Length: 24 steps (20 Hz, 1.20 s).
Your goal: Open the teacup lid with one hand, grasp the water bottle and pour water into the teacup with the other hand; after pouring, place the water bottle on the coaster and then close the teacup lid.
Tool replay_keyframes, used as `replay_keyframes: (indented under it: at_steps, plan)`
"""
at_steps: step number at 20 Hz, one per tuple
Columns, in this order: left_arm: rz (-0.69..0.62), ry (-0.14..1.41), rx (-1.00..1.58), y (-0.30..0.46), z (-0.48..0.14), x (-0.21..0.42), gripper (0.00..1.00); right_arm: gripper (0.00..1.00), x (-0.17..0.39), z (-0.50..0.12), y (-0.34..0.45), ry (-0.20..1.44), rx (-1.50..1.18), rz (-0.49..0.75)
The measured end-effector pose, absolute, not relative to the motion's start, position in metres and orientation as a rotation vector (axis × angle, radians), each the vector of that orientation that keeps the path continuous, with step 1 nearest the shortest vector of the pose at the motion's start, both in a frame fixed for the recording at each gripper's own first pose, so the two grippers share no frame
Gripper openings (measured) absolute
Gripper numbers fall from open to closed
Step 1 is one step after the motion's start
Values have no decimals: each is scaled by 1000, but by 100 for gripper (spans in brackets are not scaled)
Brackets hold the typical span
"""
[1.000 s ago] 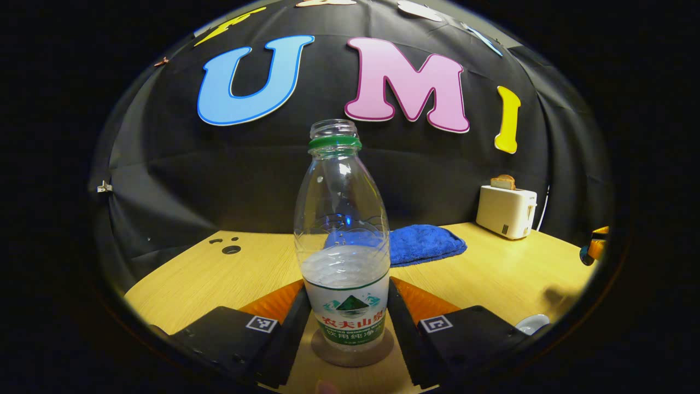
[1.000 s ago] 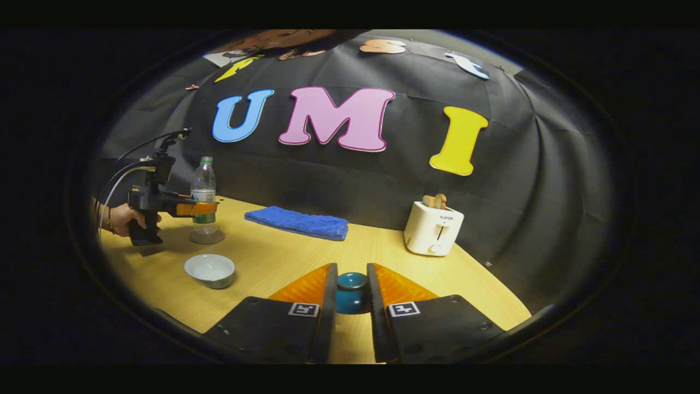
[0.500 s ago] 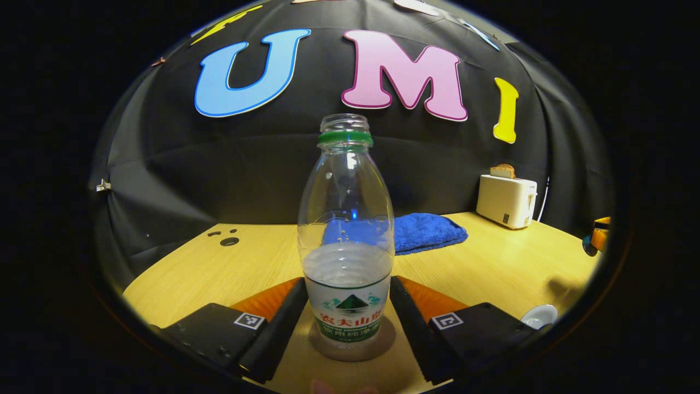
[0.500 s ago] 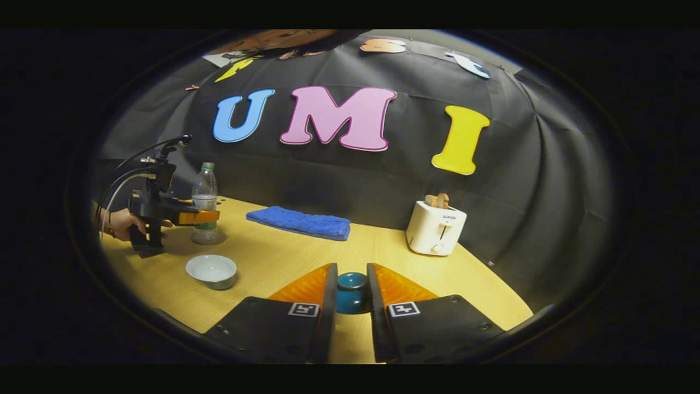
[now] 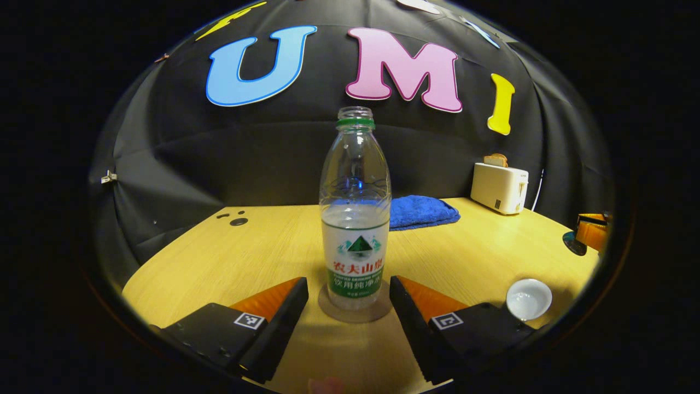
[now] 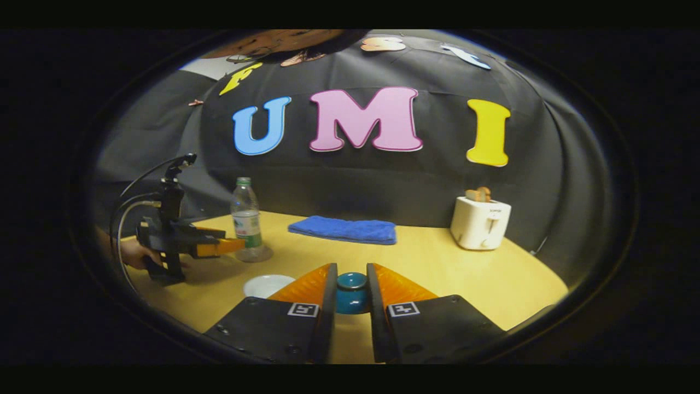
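A clear water bottle (image 5: 355, 219) with no cap and a green neck ring stands upright on a round brown coaster (image 5: 355, 311), about half full. My left gripper (image 5: 348, 287) is open just short of it, fingers apart and touching nothing. The white teacup (image 5: 528, 298) sits uncovered to the right. In the right gripper view, my right gripper (image 6: 351, 276) is shut on the teal teacup lid (image 6: 351, 289), held above the table. The teacup (image 6: 267, 284) lies just left of its fingers, partly hidden. Farther left are the bottle (image 6: 246, 219) and the left gripper (image 6: 232, 246).
A folded blue towel (image 6: 344, 229) lies at the back of the wooden table (image 6: 437, 268), and a white toaster (image 6: 480, 223) with toast stands at the back right. A hand (image 6: 134, 254) holds the left gripper near the table's left edge.
My left gripper has opened, let go of the bottle and drawn back, leaving it on the coaster. The right gripper has swung left with the lid, nearer the teacup.
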<state>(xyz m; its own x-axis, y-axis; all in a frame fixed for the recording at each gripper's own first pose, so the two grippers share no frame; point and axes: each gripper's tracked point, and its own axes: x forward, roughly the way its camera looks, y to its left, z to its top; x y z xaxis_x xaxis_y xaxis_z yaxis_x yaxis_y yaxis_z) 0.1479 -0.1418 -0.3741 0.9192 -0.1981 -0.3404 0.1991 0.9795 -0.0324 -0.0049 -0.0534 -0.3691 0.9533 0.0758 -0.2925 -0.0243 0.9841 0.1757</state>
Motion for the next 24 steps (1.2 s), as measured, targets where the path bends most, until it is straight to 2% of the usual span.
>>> replay_keyframes:
  at_steps: [3, 4, 5, 13, 14, 15, 16, 17, 18, 19, 24]
  plan:
    - [-174, 345, 24, -128, -366, 126, 95, 31, 3, -374, -19, 313, 204, 102]
    - [-163, 340, 31, -123, -361, 120, 95, 27, 5, -378, -11, 321, 209, 113]
    - [-154, 336, 35, -119, -358, 115, 95, 31, 7, -380, -5, 326, 220, 119]
    - [-100, 336, 15, -88, -352, 89, 94, 31, 15, -399, 26, 354, 211, 155]
    - [-98, 341, 19, -85, -353, 88, 94, 27, 16, -401, 27, 355, 202, 158]
    - [-98, 341, 19, -83, -354, 88, 94, 31, 17, -403, 28, 360, 199, 160]
    - [-99, 340, 15, -82, -352, 86, 94, 27, 17, -403, 28, 358, 199, 162]
    - [-94, 337, 9, -80, -352, 86, 94, 27, 18, -404, 29, 364, 192, 162]
    - [-94, 336, 5, -79, -351, 86, 94, 36, 18, -406, 30, 372, 191, 165]
    - [-96, 336, 3, -80, -352, 85, 94, 31, 17, -408, 31, 381, 185, 167]
    - [-114, 326, 11, -78, -348, 82, 94, 32, 17, -411, 35, 393, 141, 168]
